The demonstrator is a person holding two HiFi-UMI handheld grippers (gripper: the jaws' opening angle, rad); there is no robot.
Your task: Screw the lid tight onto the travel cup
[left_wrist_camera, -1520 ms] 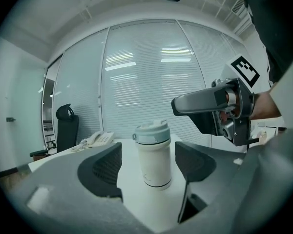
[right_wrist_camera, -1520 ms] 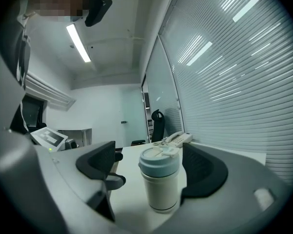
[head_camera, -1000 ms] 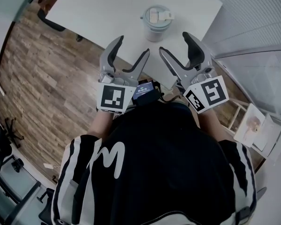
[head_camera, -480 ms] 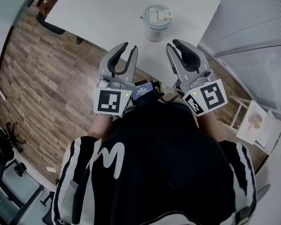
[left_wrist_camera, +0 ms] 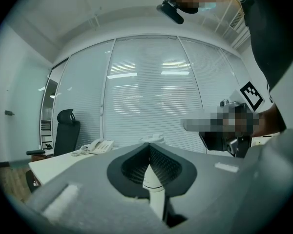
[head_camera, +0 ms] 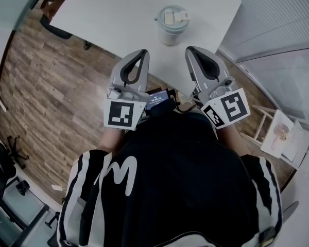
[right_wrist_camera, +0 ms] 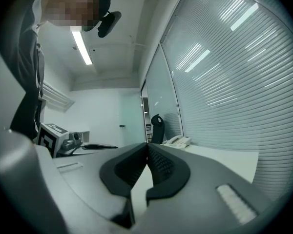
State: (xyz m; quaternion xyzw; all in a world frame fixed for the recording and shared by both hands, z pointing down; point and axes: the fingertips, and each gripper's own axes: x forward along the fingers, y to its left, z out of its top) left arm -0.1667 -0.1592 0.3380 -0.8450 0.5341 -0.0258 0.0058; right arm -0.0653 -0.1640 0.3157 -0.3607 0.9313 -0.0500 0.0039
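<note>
The pale grey-green, cylindrical travel cup (head_camera: 171, 31) stands upright on the flat white table (head_camera: 113, 14). Its round lid (head_camera: 172, 17), with a cream flip tab, sits on top. I can't tell whether the thread has caught.

Both tools hang on the near side of the cup, well apart from it. The left gripper (head_camera: 143, 52) is off to the cup's left and the right gripper (head_camera: 188, 50) off to its right. The jaws of both have just been closing. Now each pair meets tip to tip with nothing between, which both gripper views confirm.

**What could go wrong**
- Shut like this, neither tool could take hold. I'd expect a push forward to nudge the cup along the table or tip it over.
- The cup looks smooth-walled and stands fairly close to the table's right edge, so a shove that way might send it off.
- If only the lid were twisted, the body would likely spin with it unless the other tool braced the cup.
- A lid seated crooked could cross-thread.

**Materials and shapes**
- The jaws are pale grey moulded plastic, curved like tongs.
- They are lined with black pads of a fine ribbed texture, which should bite well on a slick wall.
- The lid rim looks slightly wider than the cup below it.
- The table top is matt and bare around the cup.
</note>
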